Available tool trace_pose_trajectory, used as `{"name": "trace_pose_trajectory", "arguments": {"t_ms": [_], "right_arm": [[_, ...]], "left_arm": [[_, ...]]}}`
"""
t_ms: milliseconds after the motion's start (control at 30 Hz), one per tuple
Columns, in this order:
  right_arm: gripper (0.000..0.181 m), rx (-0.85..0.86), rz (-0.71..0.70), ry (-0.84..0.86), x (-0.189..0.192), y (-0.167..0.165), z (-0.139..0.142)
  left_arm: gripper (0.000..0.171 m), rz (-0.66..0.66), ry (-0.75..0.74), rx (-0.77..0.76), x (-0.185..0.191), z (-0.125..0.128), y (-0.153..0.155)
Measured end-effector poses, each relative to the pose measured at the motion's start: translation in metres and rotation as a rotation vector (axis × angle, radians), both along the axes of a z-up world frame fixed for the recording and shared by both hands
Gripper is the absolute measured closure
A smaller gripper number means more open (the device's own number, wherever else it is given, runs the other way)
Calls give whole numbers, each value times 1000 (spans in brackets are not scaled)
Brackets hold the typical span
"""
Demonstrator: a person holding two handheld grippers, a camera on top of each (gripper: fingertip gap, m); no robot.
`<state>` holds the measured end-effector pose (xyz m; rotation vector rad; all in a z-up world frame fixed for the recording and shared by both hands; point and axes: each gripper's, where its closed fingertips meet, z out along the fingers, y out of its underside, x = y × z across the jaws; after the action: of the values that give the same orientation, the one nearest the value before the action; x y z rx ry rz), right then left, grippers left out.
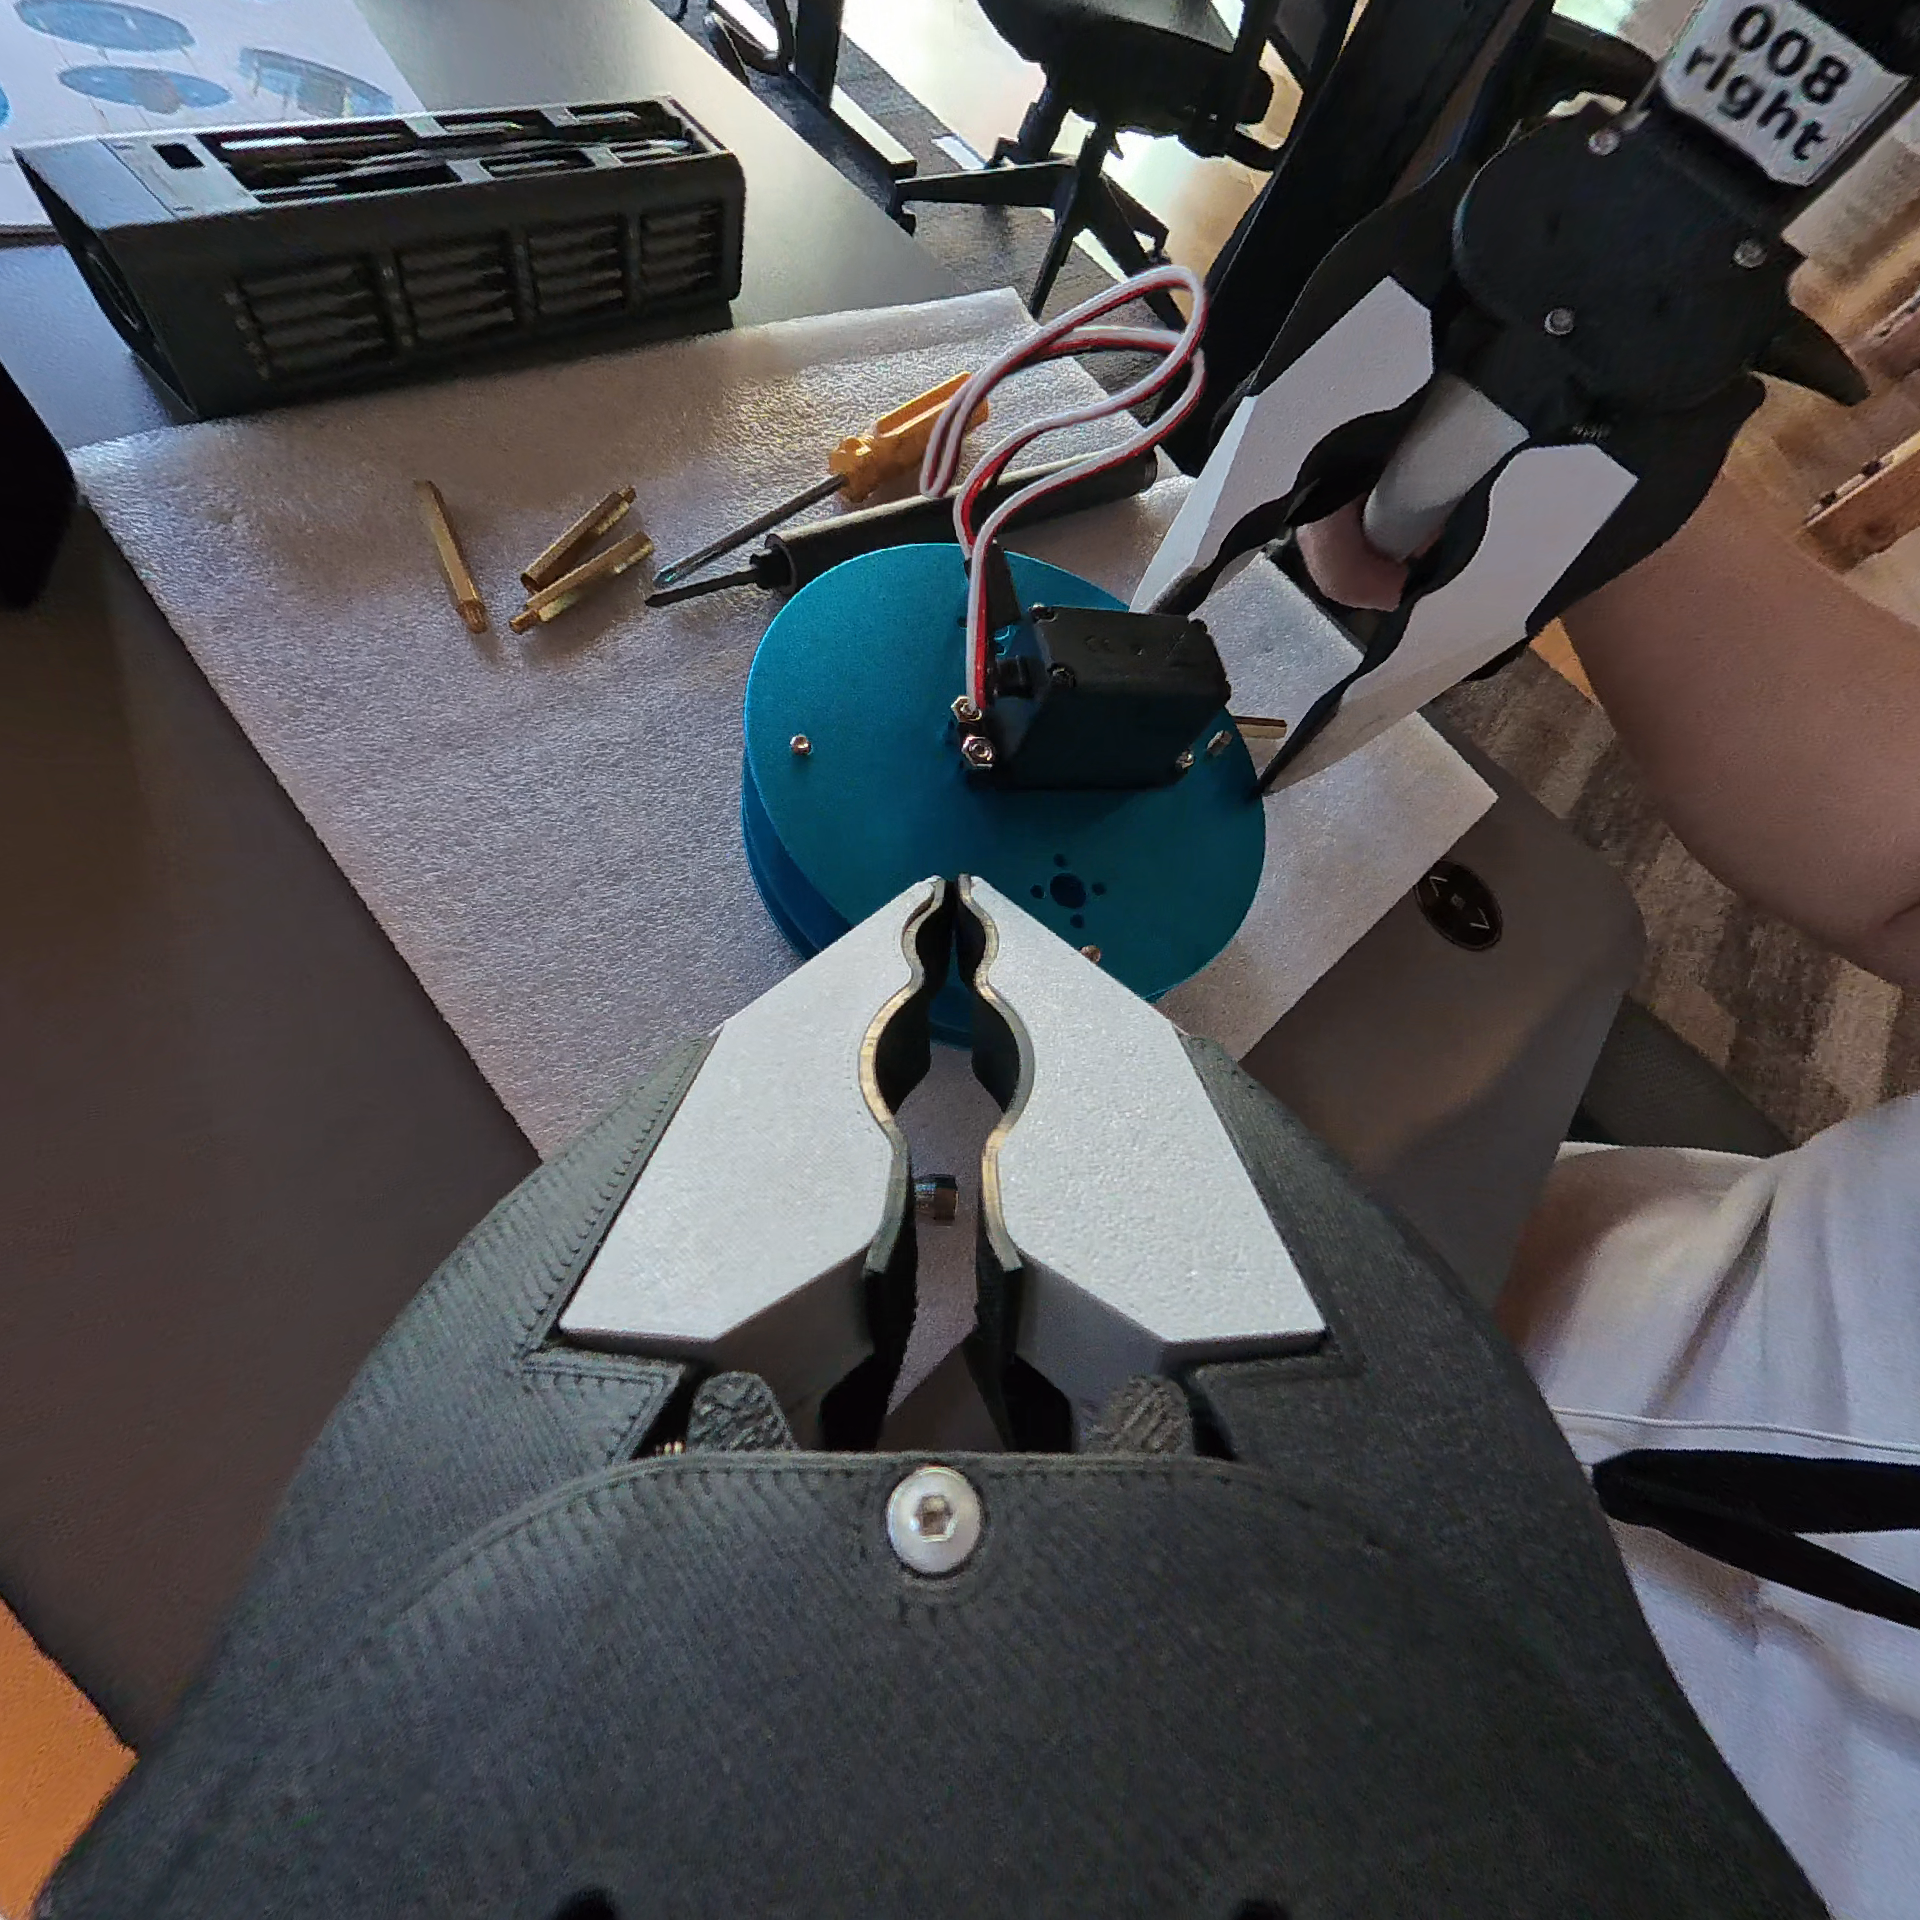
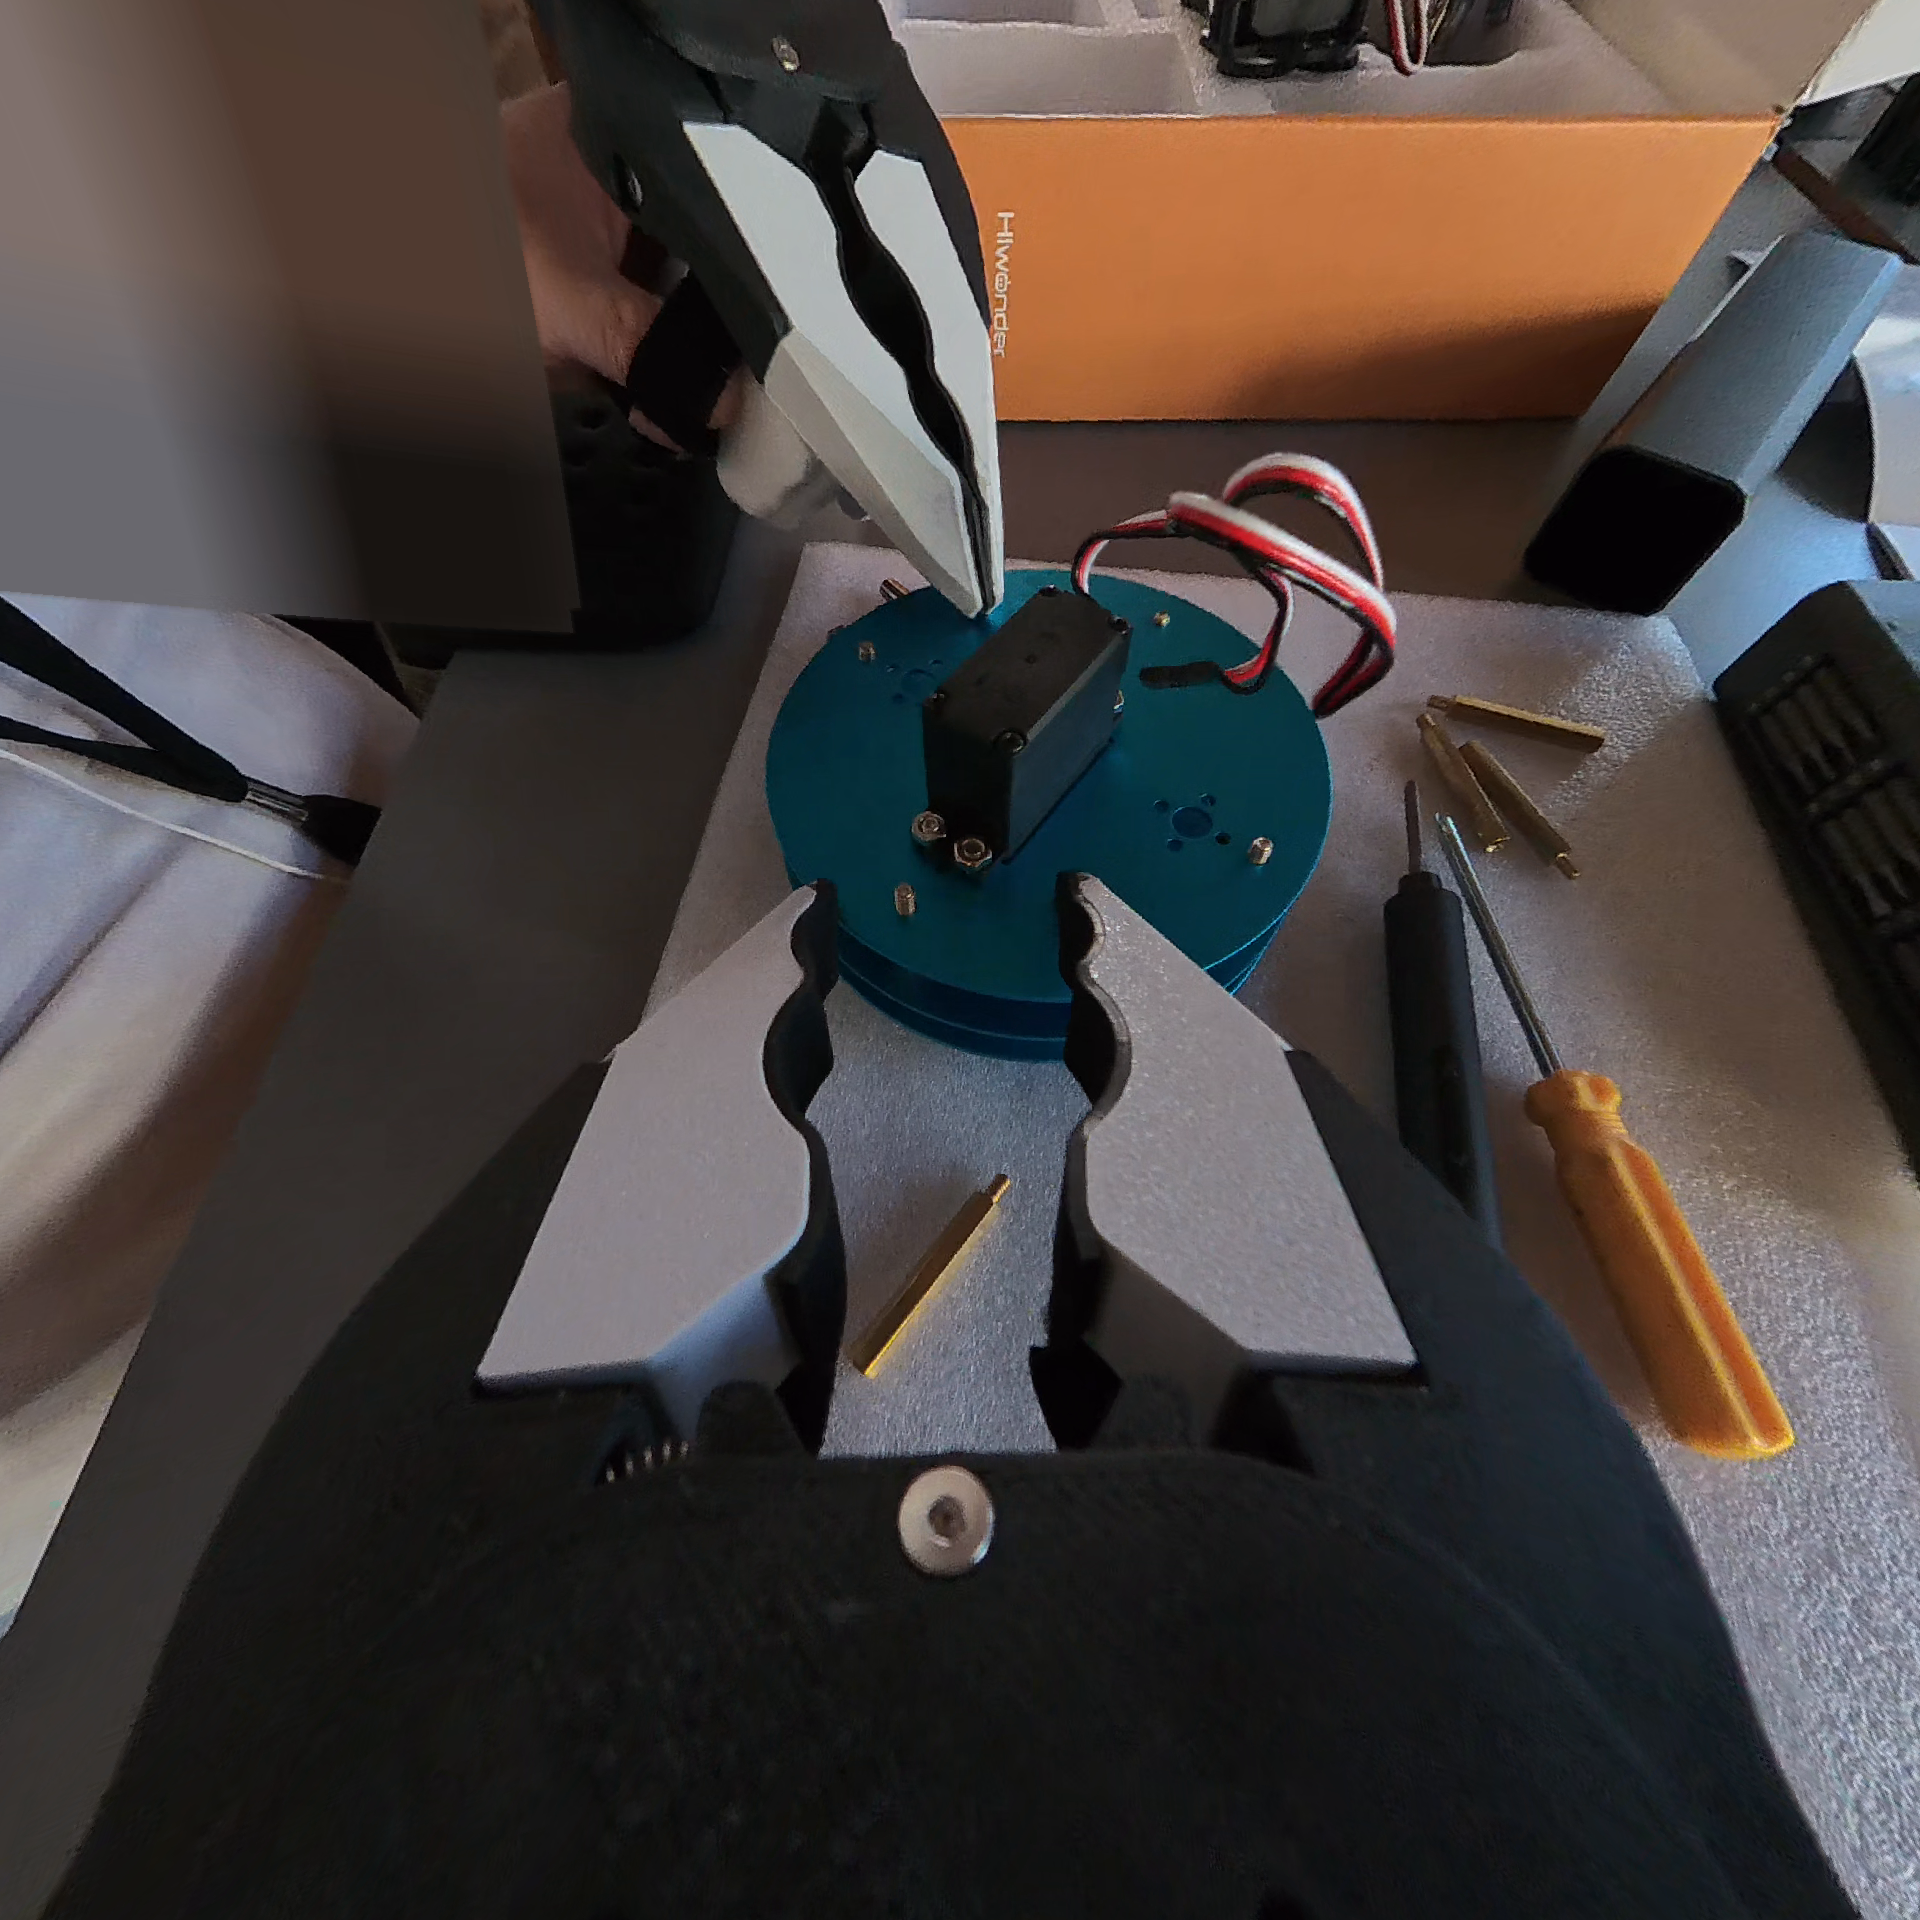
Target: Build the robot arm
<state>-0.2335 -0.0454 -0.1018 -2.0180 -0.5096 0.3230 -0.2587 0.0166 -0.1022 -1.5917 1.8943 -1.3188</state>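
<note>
The left gripper point(image 1: 954, 883), jaws together and empty, hovers at the blue disc's point(image 1: 883, 769) near edge. The right gripper point(image 2: 940, 894), jaws apart, brackets the opposite rim. The disc, smooth anodised metal, lies on a foam sheet point(image 1: 436, 727) that cushions it on the worktop, with a boxy black servo point(image 2: 1023, 717) bolted on top.

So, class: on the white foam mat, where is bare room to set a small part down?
The foam mat is bare between the brass standoffs and the blue disc, running to its near edge. Crowded: beyond the disc, where the screwdrivers lie, and around the servo near the left gripper and right gripper.
</note>
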Motion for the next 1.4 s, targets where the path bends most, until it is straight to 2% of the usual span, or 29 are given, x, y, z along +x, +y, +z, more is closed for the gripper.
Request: {"name": "trace_pose_trajectory", "arguments": {"t_ms": [133,200,267,333,467,567,733,833,933,1100,1200,1333,1400], "right_arm": [[130,52,-58,-17,2,-1,11],[129,144,-103,-53,-2,-4,25],[129,204,-123,-150,-13,-10,31],[128,222,-116,-325,-28,-14,22],[126,245,-94,-749,-39,-4,-3],[132,239,-99,-1039,-31,7,-12],[140,198,-85,-1322,-20,15,-20],[142,189,-94,-1323,-20,17,-18],[145,158,-83,-1248,-15,17,-9],[145,74,-7,-1056,-5,23,5],[145,44,24,-943,0,27,12],[145,-1,51,-813,7,31,20],[145,-21,59,-741,10,33,24]], "left_arm": [[171,29,-17,2,1,0,1],[171,23,-1,-107,0,5,-4],[162,12,-3,-244,-4,14,-8],[163,23,-16,-267,-10,18,-4],[153,51,-10,-130,-24,13,8],[152,47,-19,-101,-31,14,9],[150,27,-6,-63,-39,11,9],[149,8,10,-26,-39,7,11],[144,-7,21,82,-34,4,19],[126,-108,-96,415,-24,18,28],[112,-186,-149,629,-17,15,22],[113,-223,-212,840,0,6,17],[115,-216,-245,869,10,6,14]]}}
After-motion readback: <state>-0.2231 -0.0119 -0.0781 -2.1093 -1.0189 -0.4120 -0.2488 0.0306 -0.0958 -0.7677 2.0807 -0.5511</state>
